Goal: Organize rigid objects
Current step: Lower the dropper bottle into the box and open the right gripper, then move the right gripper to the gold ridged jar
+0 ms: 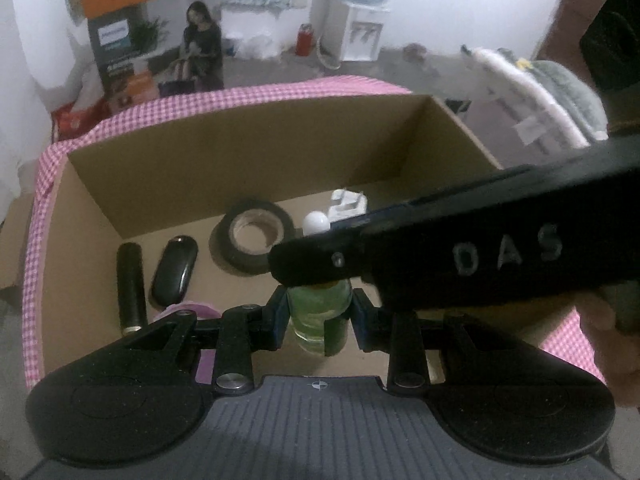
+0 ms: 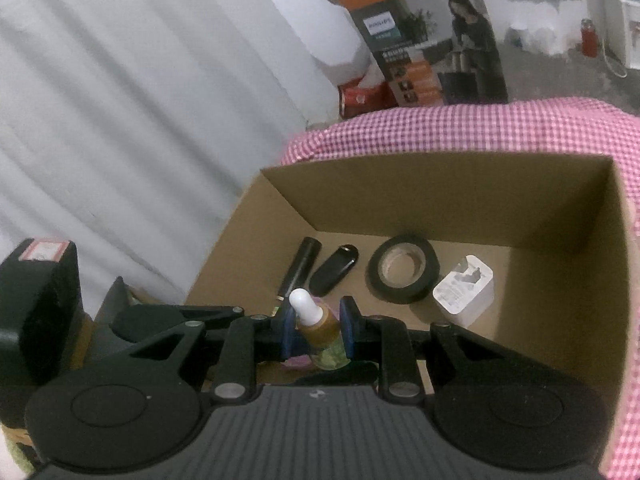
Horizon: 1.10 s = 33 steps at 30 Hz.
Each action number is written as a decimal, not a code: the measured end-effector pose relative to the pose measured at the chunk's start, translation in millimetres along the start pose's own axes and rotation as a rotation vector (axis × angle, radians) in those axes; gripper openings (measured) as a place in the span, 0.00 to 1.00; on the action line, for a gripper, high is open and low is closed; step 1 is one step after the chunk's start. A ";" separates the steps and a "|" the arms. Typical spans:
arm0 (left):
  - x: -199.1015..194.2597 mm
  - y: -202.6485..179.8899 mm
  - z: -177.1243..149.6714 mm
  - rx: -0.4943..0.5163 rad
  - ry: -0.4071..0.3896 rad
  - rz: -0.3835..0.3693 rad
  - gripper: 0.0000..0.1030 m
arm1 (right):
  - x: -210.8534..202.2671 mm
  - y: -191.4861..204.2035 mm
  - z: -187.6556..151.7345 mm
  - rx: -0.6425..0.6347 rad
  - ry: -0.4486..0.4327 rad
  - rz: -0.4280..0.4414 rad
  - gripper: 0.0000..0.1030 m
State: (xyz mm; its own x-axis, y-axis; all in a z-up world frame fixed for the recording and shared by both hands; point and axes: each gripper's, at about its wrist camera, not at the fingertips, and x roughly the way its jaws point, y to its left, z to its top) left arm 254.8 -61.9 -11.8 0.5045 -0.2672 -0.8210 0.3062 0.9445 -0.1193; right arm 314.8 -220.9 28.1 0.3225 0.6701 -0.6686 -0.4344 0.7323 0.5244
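A dropper bottle (image 2: pixel 320 340) with a green glass body, amber collar and white rubber tip (image 1: pixel 316 222) hangs over the near side of an open cardboard box (image 1: pixel 240 168) (image 2: pixel 440 200). My left gripper (image 1: pixel 320 304) is shut on the bottle's green body (image 1: pixel 320 316). My right gripper (image 2: pixel 316 320) is shut on its upper part; in the left wrist view its black finger (image 1: pixel 304 264) crosses in front and hides the collar. On the box floor lie a black tape roll (image 1: pixel 256 236) (image 2: pixel 404 270), a black oval fob (image 1: pixel 176 276) (image 2: pixel 334 274), a black cylinder (image 1: pixel 130 284) (image 2: pixel 302 266) and a white charger (image 1: pixel 348 204) (image 2: pixel 464 288).
The box rests on a pink checked cloth (image 1: pixel 240 92) (image 2: pixel 480 124). A pink round item (image 1: pixel 188 308) lies in the box's near corner. A printed carton (image 2: pixel 432 48), a water dispenser (image 1: pixel 360 28) and folded towels (image 1: pixel 540 88) stand beyond. A white curtain (image 2: pixel 120 120) hangs left.
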 end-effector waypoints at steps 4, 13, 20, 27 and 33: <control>5.7 2.5 3.6 -0.002 0.015 0.030 0.32 | 14.3 -4.8 -1.9 0.001 0.031 -0.003 0.25; -6.3 2.6 -0.3 -0.011 -0.011 0.004 0.44 | 18.2 3.0 -7.3 -0.038 0.055 -0.056 0.29; -52.8 -7.0 -13.4 0.000 -0.120 -0.018 0.63 | -24.4 24.4 -14.0 -0.076 -0.053 -0.090 0.44; -114.8 -16.8 -56.9 0.042 -0.255 -0.034 0.71 | -97.1 48.6 -55.2 -0.053 -0.202 0.016 0.46; -134.5 -21.5 -108.0 0.069 -0.281 -0.089 0.71 | -116.4 57.2 -107.3 0.006 -0.231 0.119 0.48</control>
State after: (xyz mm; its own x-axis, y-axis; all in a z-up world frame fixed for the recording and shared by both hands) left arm 93.2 -25.6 40.9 0.6738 -0.3996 -0.6215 0.4082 0.9024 -0.1377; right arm 162.3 -270.0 79.3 0.4537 0.7610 -0.4638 -0.4757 0.6469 0.5960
